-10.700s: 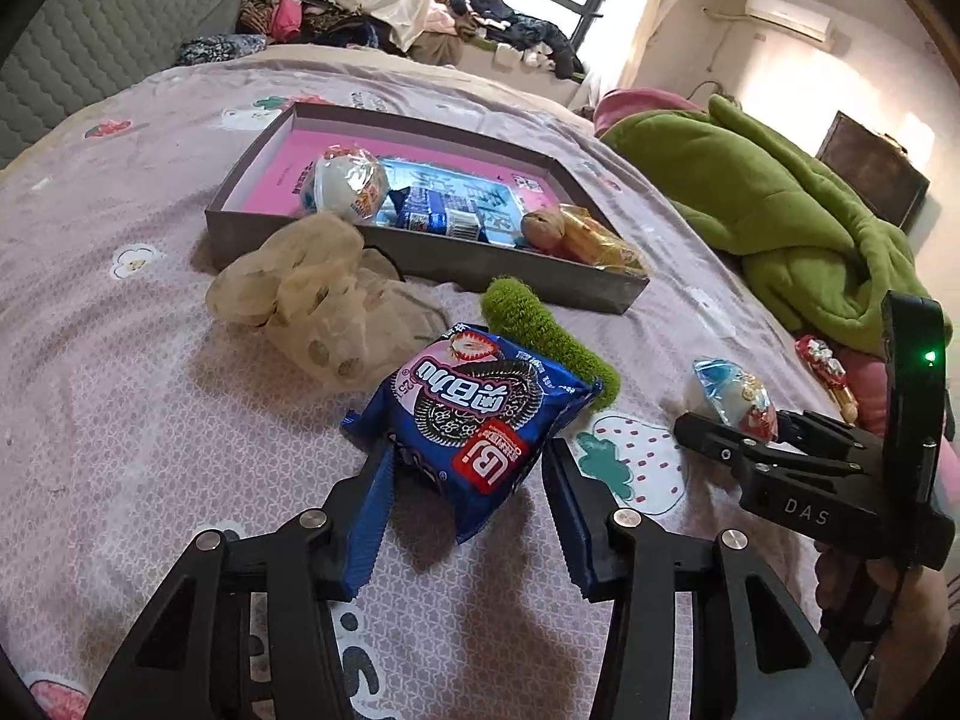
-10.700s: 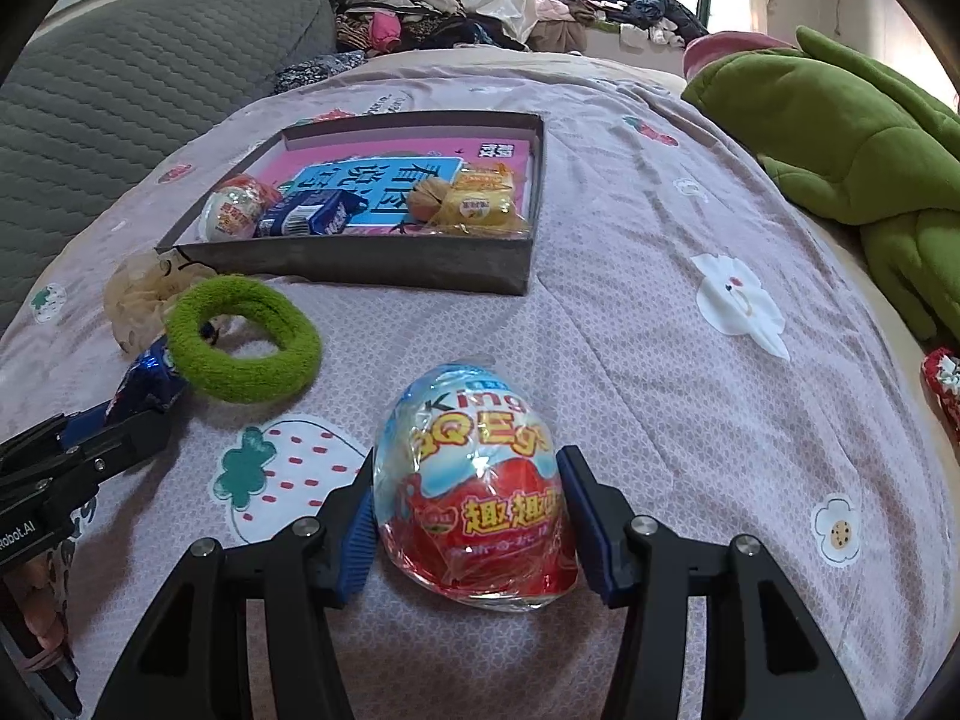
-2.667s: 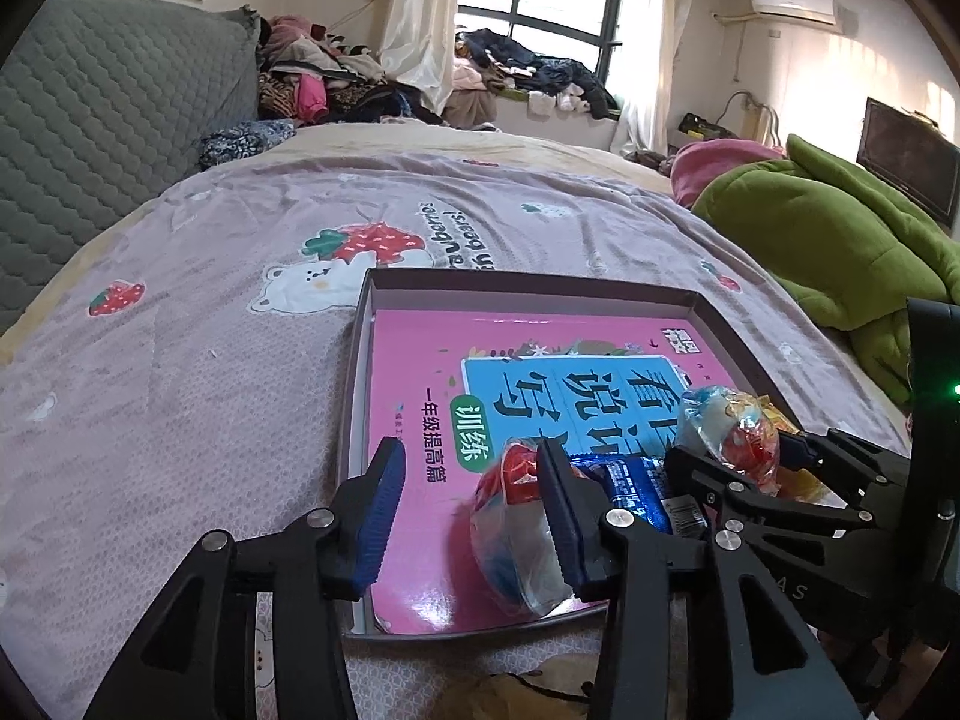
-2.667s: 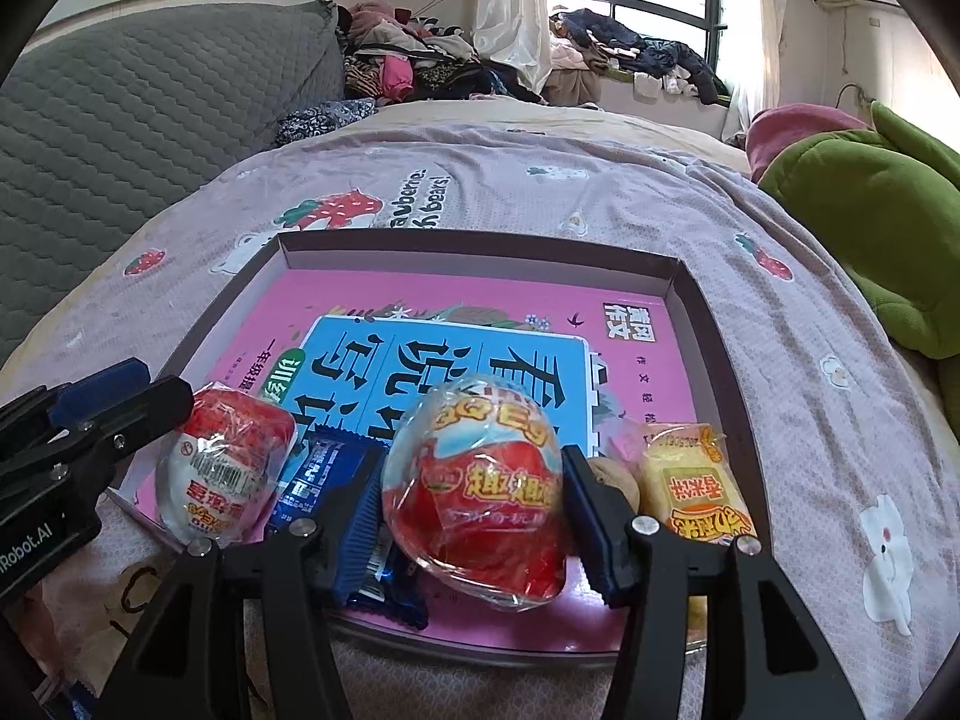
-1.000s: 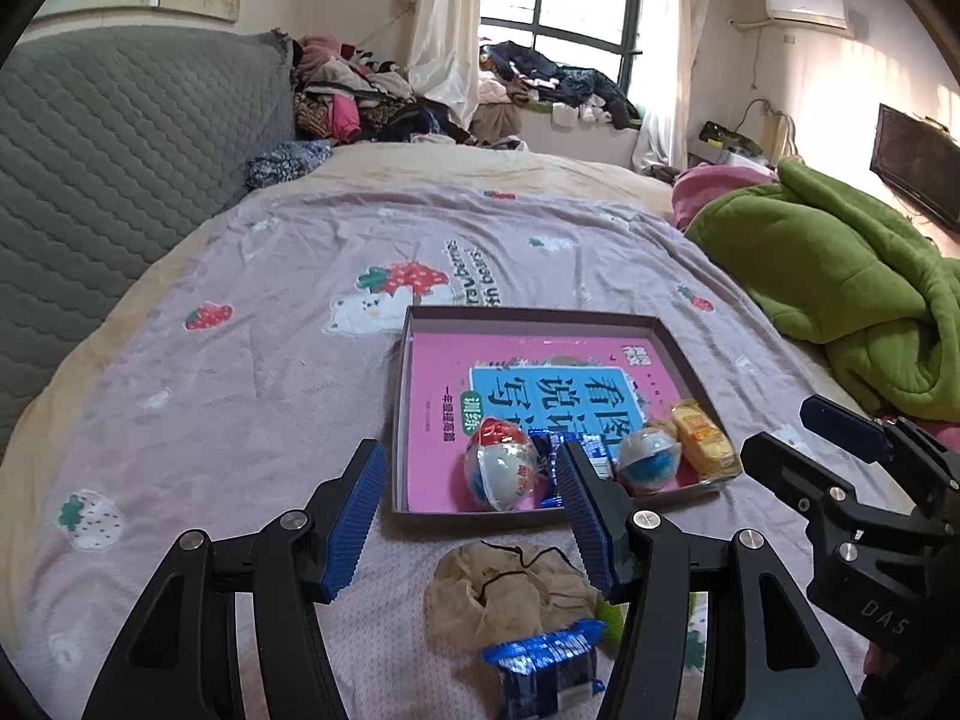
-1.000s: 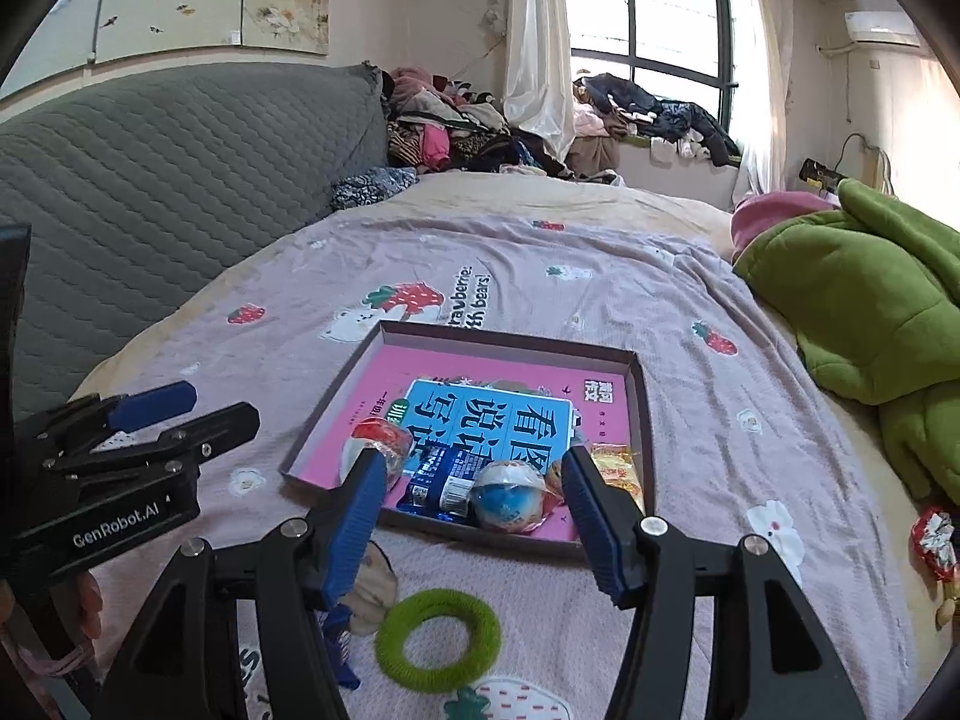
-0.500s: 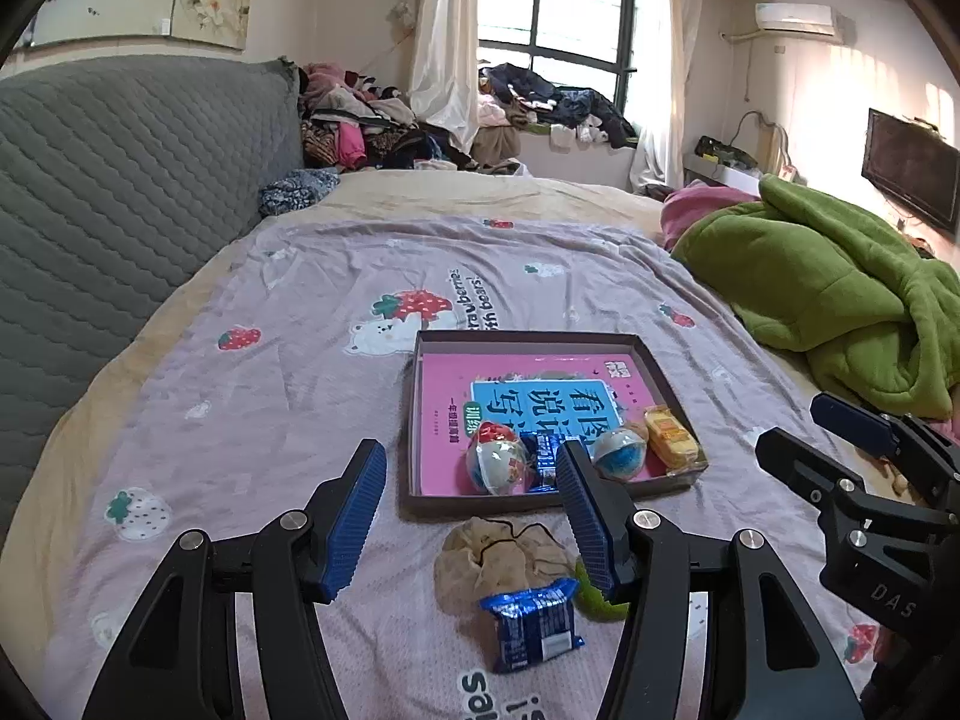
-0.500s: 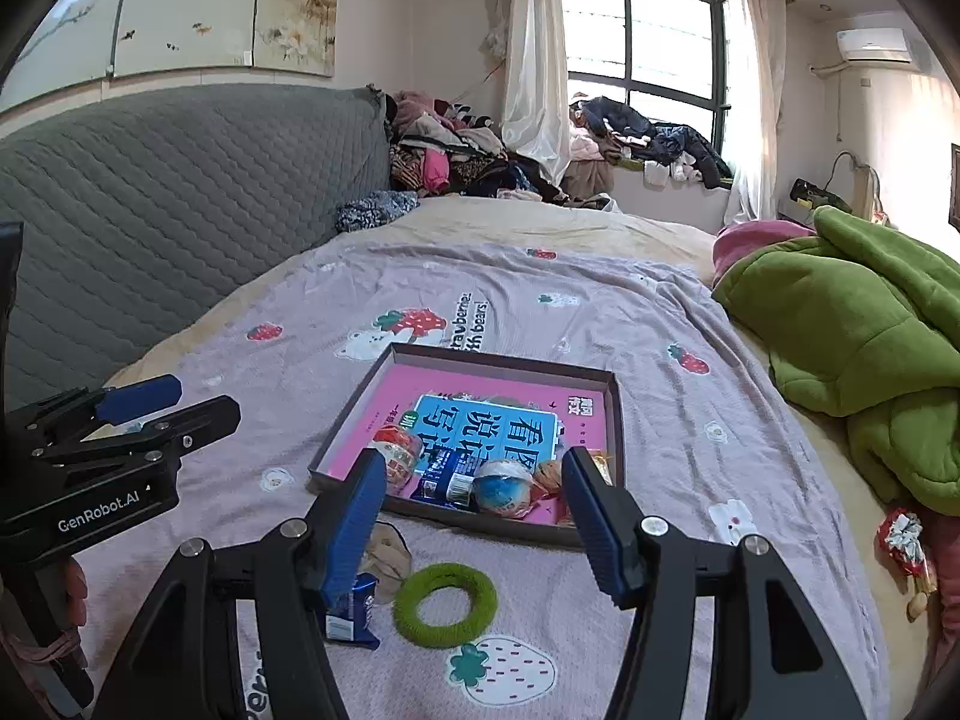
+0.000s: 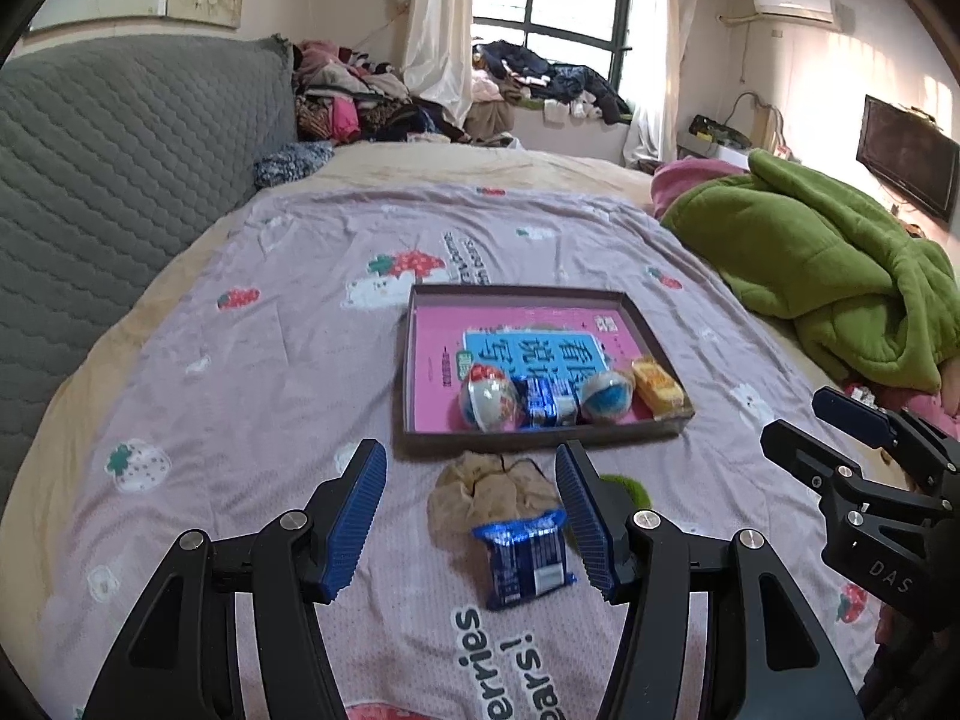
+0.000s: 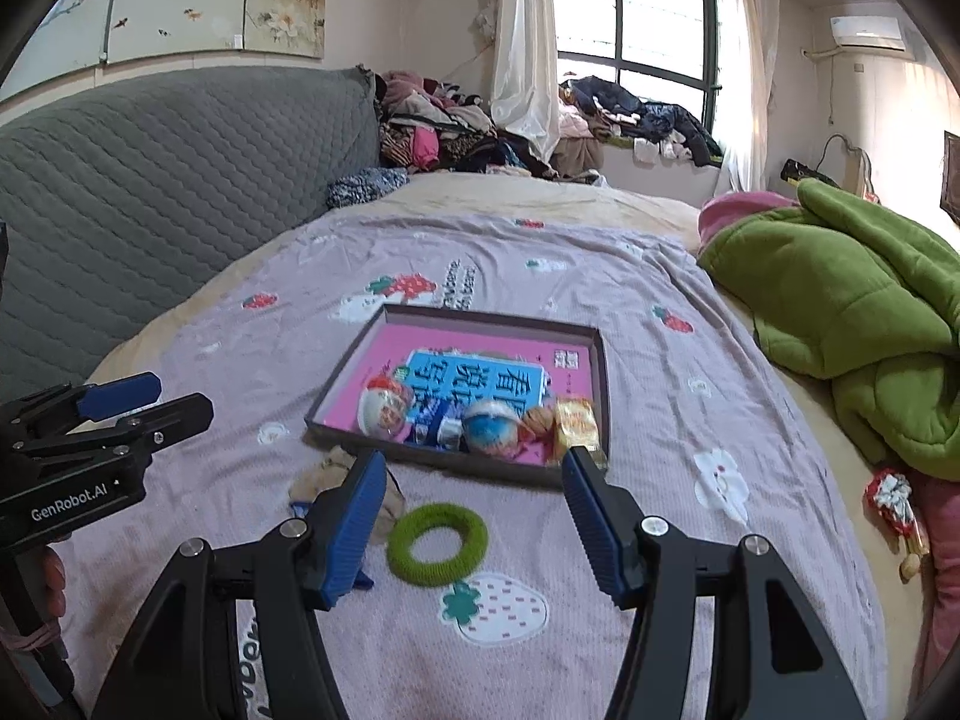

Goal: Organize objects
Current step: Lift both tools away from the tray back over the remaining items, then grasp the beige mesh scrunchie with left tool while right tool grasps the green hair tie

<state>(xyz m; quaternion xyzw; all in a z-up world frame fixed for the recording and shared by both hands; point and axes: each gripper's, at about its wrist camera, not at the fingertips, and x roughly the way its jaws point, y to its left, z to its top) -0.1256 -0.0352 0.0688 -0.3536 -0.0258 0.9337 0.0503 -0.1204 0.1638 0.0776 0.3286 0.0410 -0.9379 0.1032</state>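
A shallow brown box (image 9: 411,360) (image 10: 603,378) lies mid-bed with a pink book inside. Along its near edge sit two wrapped toy eggs (image 9: 487,401) (image 9: 607,396), a blue packet (image 9: 549,401) and a yellow snack (image 9: 657,385). On the sheet short of the box lie a tan scrunchie (image 9: 489,495), a blue cookie pack (image 9: 527,555) and a green fuzzy ring (image 10: 437,543). My left gripper (image 9: 471,519) hovers open above the cookie pack, holding nothing. My right gripper (image 10: 474,525) hangs open over the green ring, also with nothing in it.
A green blanket (image 9: 828,276) is heaped on the bed's right side. A grey quilted headboard (image 10: 150,180) runs along the left. Clothes are piled by the window. A small red wrapped item (image 10: 894,507) lies at the right edge of the sheet.
Both grippers have drawn back and slightly up from the box, so it looks smaller. The cookie pack, scrunchie and green ring now sit nearer the fingertips. Jaws stay open.
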